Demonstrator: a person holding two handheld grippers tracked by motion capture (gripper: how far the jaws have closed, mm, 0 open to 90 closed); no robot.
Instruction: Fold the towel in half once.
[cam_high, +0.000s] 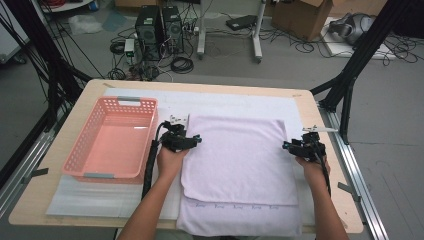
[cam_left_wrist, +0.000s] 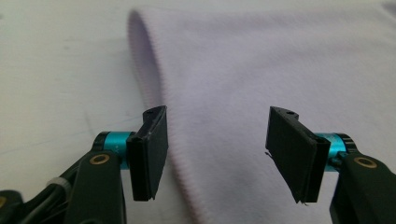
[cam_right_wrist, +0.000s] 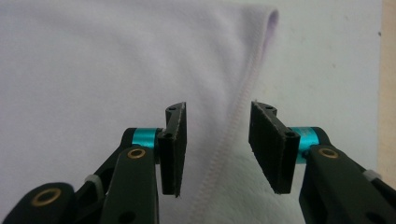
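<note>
fingers of the left gripper (cam_left_wrist: 217, 154) and right gripper (cam_right_wrist: 217, 147) stand open, each straddling a side edge of the folded lilac towel (cam_high: 235, 155).

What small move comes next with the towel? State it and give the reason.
Probably ease both claws down and close them on the towel's side edges. The left claw stands open astride the towel's folded left edge, the right claw open astride its stitched right edge, and neither grips cloth yet; the towel lies folded once.
</note>
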